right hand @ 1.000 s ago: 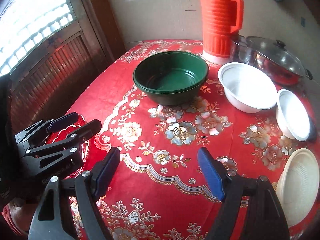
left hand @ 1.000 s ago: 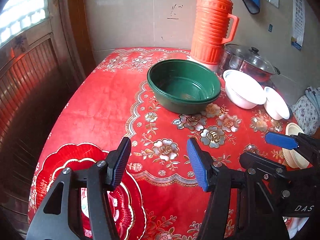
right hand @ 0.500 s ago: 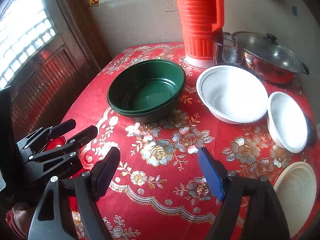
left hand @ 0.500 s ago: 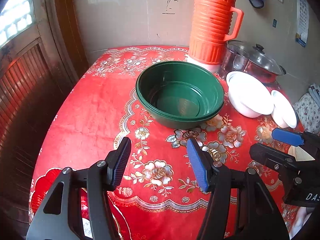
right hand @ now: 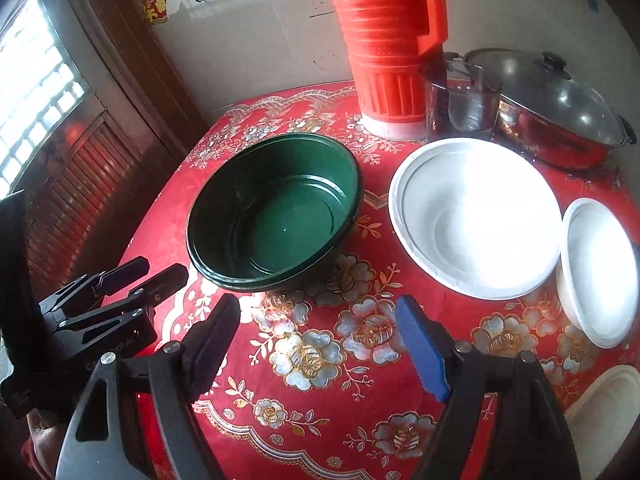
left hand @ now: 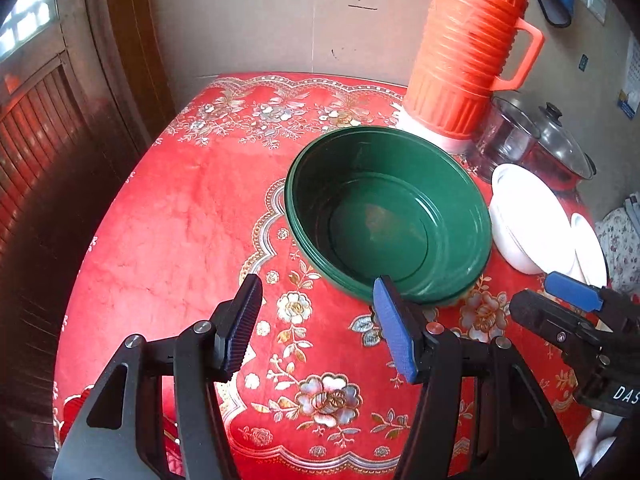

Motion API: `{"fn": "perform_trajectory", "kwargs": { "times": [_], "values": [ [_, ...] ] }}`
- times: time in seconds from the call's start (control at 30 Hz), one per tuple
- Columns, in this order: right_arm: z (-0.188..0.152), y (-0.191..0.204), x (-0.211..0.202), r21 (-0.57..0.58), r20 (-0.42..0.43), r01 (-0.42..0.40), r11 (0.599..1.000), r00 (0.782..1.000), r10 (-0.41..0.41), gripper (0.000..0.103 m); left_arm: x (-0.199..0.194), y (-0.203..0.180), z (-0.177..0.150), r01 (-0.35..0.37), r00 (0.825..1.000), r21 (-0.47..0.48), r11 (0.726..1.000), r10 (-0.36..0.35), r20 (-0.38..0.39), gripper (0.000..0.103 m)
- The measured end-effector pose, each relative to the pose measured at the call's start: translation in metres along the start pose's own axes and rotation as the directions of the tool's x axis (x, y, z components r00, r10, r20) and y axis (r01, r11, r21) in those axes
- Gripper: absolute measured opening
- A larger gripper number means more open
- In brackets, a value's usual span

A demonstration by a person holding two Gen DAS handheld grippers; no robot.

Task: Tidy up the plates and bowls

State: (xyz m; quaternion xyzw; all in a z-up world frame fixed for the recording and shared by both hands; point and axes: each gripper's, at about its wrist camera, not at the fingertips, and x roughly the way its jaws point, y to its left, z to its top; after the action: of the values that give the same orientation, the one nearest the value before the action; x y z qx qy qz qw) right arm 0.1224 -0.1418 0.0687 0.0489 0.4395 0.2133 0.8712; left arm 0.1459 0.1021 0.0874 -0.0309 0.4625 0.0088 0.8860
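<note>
A dark green bowl (left hand: 388, 216) sits on the red flowered tablecloth; it also shows in the right wrist view (right hand: 276, 212). A large white bowl (right hand: 476, 216) stands right of it, a smaller white bowl (right hand: 600, 268) further right, and a cream plate (right hand: 604, 412) at the near right edge. My left gripper (left hand: 316, 320) is open and empty, its right finger just before the green bowl's near rim. My right gripper (right hand: 320, 340) is open and empty, short of the green and large white bowls.
An orange thermos (right hand: 388, 44) stands at the back by the wall. A clear glass jug (right hand: 460, 96) and a lidded steel pot (right hand: 556, 108) stand beside it. The table (left hand: 168, 216) drops off at the left, near a dark wooden door.
Both grippers have moved forward over the table toward the bowls. The green bowl now lies close to the left gripper's fingers. Both stay open.
</note>
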Motion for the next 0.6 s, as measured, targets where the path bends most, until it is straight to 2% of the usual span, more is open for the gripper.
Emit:
{"fn": "perform_trajectory", "kwargs": {
  "times": [0.23,0.6],
  "values": [
    [0.02,-0.009,0.017,0.069,-0.013,-0.034,0.997,0.999,0.035,0.08,0.025,0.018,0.027,0.022,0.999,-0.079,0.997,-0.026,-0.043,0.059],
    [0.038,-0.003,0.046,0.105,-0.031,-0.079,0.991,0.996,0.082,0.08,0.055,0.012,0.051,0.021,0.997,-0.046,0.999,-0.025,-0.077,0.059]
  ]
}}
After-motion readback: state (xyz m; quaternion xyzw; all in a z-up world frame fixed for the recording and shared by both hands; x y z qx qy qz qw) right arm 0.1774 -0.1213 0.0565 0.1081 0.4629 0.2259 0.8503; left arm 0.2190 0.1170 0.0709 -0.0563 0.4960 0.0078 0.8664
